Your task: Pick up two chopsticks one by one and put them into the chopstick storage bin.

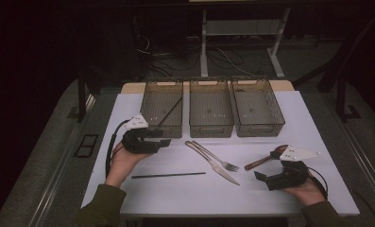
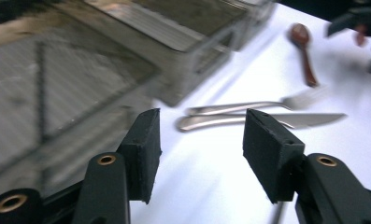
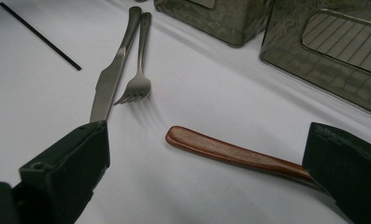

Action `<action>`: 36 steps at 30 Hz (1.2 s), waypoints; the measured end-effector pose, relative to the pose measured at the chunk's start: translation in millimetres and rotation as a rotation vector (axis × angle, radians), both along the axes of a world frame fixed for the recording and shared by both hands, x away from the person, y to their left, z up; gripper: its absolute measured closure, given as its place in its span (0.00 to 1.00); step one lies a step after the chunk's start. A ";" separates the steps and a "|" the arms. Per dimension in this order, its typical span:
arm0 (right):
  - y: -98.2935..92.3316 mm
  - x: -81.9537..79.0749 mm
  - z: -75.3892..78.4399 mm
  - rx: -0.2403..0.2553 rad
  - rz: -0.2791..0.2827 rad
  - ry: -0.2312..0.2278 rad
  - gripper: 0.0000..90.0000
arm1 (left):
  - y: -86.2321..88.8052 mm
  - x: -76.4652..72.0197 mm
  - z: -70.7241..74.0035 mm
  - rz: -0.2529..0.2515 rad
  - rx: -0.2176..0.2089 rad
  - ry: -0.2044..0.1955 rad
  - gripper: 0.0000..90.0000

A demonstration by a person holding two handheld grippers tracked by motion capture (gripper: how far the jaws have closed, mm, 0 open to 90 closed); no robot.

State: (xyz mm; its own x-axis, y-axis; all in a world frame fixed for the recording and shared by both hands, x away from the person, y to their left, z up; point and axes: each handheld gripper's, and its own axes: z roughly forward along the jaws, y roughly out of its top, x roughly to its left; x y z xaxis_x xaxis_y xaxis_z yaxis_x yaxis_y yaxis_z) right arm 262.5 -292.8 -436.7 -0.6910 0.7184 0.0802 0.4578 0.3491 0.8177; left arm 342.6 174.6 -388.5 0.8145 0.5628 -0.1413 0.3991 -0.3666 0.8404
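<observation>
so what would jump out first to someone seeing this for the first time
Probably the three mesh bins lined up along the far edge of the white table, the left one with a dark stick leaning inside it. Next, the knife and fork lying side by side mid-table, with a thin black rod in front of them. A wooden-handled spoon lies by the right gripper, and both grippers stand open and empty.
</observation>
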 end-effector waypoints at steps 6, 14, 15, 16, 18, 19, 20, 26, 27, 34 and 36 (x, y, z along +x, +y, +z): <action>0.0 -0.1 0.0 -0.001 0.001 -0.001 0.00 | -22.5 -18.3 -13.6 -0.095 -0.003 0.002 0.59; 1.2 0.2 -0.6 -0.005 0.007 0.002 0.00 | -61.7 -25.3 -32.1 -0.235 0.063 0.035 0.66; 1.2 0.2 -0.6 -0.005 0.007 0.002 0.00 | -65.9 -25.9 -33.8 -0.246 0.066 0.040 0.68; 1.3 0.2 -0.6 -0.006 0.007 0.002 0.00 | -70.1 -26.2 -35.6 -0.258 0.072 0.043 0.69; 1.4 0.3 -0.7 -0.008 0.008 0.002 0.00 | -78.1 -27.2 -38.5 -0.278 0.087 0.042 0.71; 1.4 0.4 -0.8 -0.008 0.009 0.001 0.00 | -78.1 -27.2 -38.5 -0.278 0.087 0.042 0.72; 1.5 0.5 -0.8 -0.009 0.010 0.000 0.00 | -81.9 -27.3 -39.8 -0.290 0.092 0.040 0.73; 1.5 0.5 -0.9 -0.011 0.008 0.002 0.00 | -106.9 -29.3 -50.4 -0.339 0.131 0.049 0.80; 1.3 0.6 -0.9 -0.011 0.008 0.001 0.00 | -109.8 -29.5 -51.8 -0.340 0.136 0.050 0.81; 1.3 0.6 -0.9 -0.011 0.009 0.001 0.00 | -124.3 -27.6 -59.7 -0.364 0.201 0.035 0.85; 1.1 0.8 -1.0 -0.011 0.008 0.000 0.00 | -126.6 -28.0 -61.7 -0.370 0.222 0.033 0.86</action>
